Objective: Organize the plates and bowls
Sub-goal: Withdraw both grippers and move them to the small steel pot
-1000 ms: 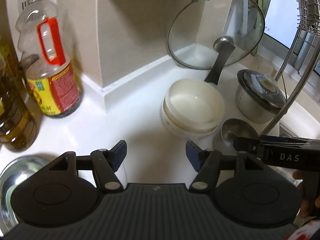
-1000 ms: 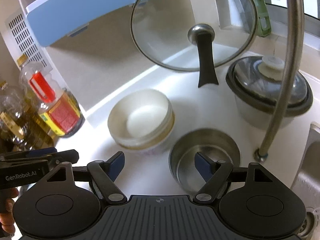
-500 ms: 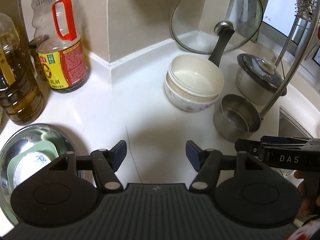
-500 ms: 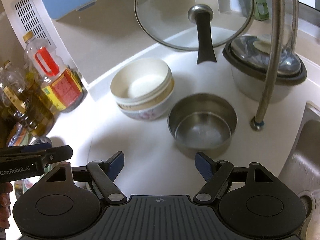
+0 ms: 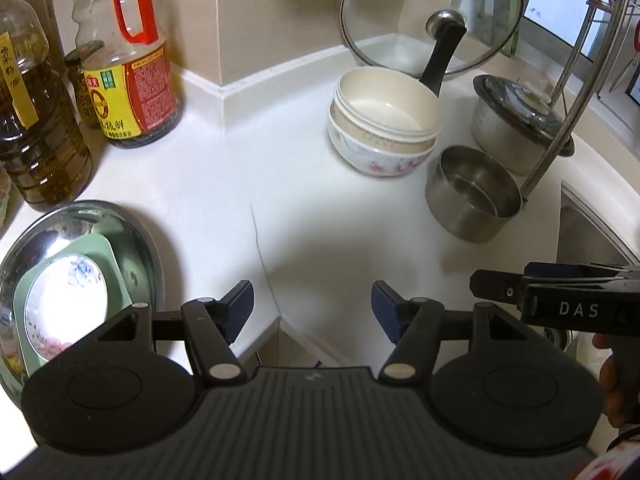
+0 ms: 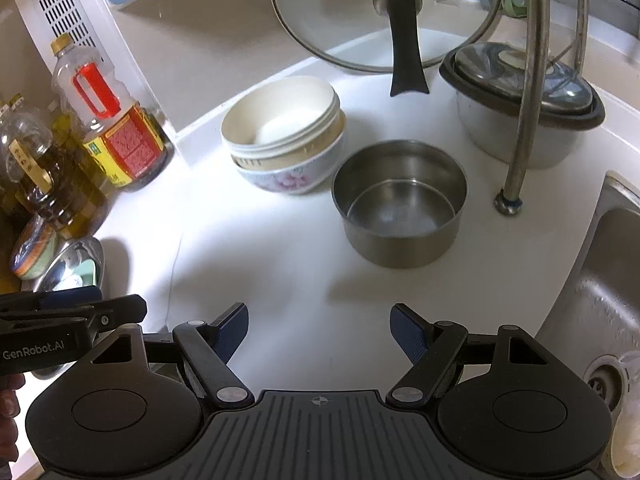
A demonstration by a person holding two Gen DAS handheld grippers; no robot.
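Note:
A stack of cream bowls in a flowered bowl (image 5: pixel 384 120) (image 6: pixel 286 136) stands at the back of the white counter (image 5: pixel 280 200). Beside it on the right is a steel bowl (image 5: pixel 472 192) (image 6: pixel 402 200). At the left, a steel basin (image 5: pixel 132 240) (image 6: pixel 78 260) holds a green plate (image 5: pixel 102 250) and a flowered white plate (image 5: pixel 66 300). My left gripper (image 5: pixel 312 304) is open and empty above the counter's front edge. My right gripper (image 6: pixel 319 328) is open and empty too, short of the steel bowl. Each gripper shows from the side in the other's view.
Oil bottles (image 5: pixel 124 60) (image 6: pixel 108 120) stand at the back left. A glass lid (image 5: pixel 432 20) (image 6: pixel 384 16) leans in the corner, next to a lidded pot (image 5: pixel 520 120) (image 6: pixel 528 104). A curved faucet pipe (image 6: pixel 528 80) rises by the sink (image 6: pixel 600 280) at the right.
Both grippers drew back from the bowls toward the counter's front edge. The basin with plates and the sink came into view. Jaws kept the same width.

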